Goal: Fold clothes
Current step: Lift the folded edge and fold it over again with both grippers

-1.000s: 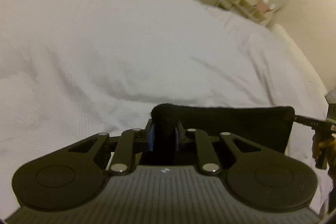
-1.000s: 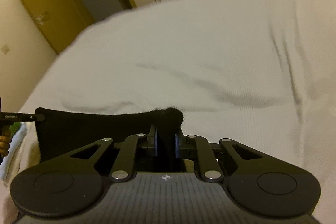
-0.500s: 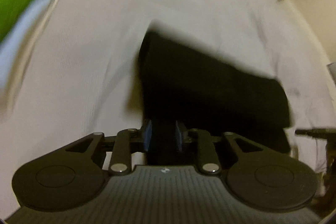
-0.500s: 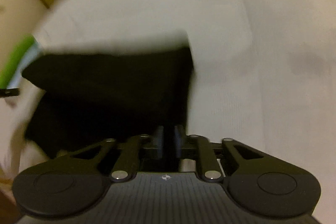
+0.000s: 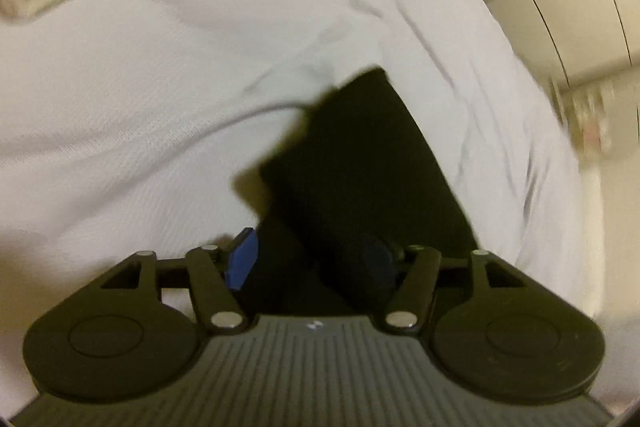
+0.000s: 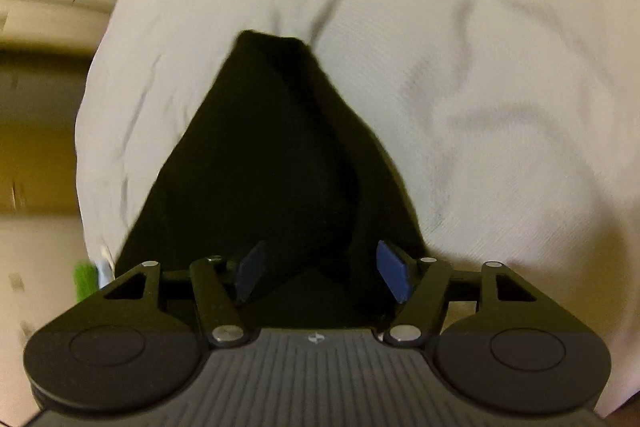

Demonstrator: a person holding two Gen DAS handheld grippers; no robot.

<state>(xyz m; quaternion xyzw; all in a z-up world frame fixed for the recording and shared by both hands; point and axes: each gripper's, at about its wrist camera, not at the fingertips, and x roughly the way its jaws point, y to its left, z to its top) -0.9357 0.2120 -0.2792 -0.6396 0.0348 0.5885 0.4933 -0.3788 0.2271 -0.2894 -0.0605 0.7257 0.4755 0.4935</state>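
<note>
I see both my left gripper (image 5: 310, 261) and right gripper (image 6: 320, 273) spread wide around the black garment (image 6: 264, 163), bare white bedsheet (image 6: 500, 107) surrounding its edges.

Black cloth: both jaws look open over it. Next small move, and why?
Probably back both grippers off, then check the fold. The left gripper and right gripper have their jaws spread, with the black cloth lying on the white bedsheet between them, apparently released.
</note>
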